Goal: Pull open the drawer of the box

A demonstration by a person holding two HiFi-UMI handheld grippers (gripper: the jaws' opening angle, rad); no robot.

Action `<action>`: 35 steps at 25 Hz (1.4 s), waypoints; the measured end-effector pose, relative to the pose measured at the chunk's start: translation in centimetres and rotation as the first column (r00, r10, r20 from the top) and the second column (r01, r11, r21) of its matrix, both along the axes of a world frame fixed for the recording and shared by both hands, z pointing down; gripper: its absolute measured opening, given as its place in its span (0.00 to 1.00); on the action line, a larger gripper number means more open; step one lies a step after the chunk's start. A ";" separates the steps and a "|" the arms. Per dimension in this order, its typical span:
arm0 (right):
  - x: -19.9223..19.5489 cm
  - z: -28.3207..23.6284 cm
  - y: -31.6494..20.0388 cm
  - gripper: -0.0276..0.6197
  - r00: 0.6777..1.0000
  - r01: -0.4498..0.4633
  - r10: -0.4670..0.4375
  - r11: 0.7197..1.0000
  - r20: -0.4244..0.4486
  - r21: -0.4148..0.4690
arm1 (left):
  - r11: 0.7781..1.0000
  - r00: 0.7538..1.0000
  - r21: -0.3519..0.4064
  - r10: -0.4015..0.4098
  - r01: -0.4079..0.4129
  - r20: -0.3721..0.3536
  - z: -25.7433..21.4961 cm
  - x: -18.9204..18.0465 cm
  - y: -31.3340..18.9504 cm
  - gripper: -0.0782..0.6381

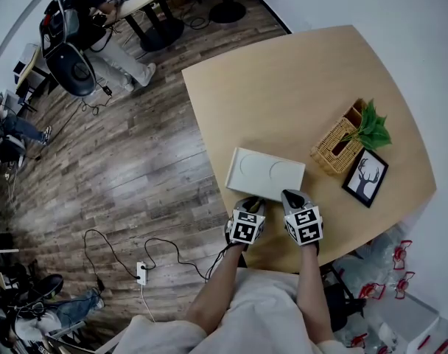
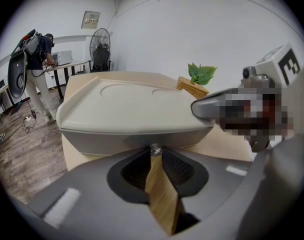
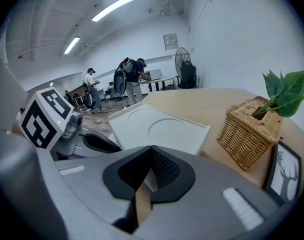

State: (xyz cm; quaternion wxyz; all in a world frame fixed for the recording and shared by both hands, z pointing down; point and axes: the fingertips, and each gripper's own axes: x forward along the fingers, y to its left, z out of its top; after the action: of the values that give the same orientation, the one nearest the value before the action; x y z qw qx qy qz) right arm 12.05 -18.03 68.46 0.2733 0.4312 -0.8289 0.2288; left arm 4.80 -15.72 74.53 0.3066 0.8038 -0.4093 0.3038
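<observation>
The box (image 1: pixel 266 173), white with two shallow rings pressed into its top, is seen lying just below the middle of the head view, near the lower edge of the pale wooden table (image 1: pixel 283 87). Its drawer (image 2: pixel 137 140) is shown as the grey band under the lid in the left gripper view and is pushed in, flush with the body. A small metal knob (image 2: pixel 155 149) is set at the middle of that band.

The left gripper (image 2: pixel 156 155) is brought up against the drawer front, and its fingers are closed at the tips upon the knob (only bare table wood is seen in the gap behind them). The right gripper (image 3: pixel 151 149) is held just to the right of it in the head view, at the box's lower right corner. Its fingers are pressed together and nothing is held. Whether it touches the box cannot be told.

To the right of the box, apart from it, a wicker basket (image 1: pixel 336 147) is set on the table, with a green leafy sprig (image 1: pixel 372 128) standing in it. A framed picture (image 1: pixel 365 177) of a stag lies just below and right of the basket. Wooden floor (image 1: pixel 135 161) fills the left of the head view, and a person (image 1: pixel 99 13) is seen at its upper left.
</observation>
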 end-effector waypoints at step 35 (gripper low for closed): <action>0.4 -0.2 -0.3 0.04 0.997 -0.075 0.075 0.996 0.003 0.041 | 0.999 0.998 -0.020 0.042 -0.042 0.037 1.0 -1.0 2.1 0.29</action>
State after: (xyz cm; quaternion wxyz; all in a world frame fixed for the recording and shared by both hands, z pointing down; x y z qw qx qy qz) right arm 12.49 -18.35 68.24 0.2551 0.4675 -0.8167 0.2222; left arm 3.75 -13.63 75.49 0.3001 0.8034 -0.3951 0.3293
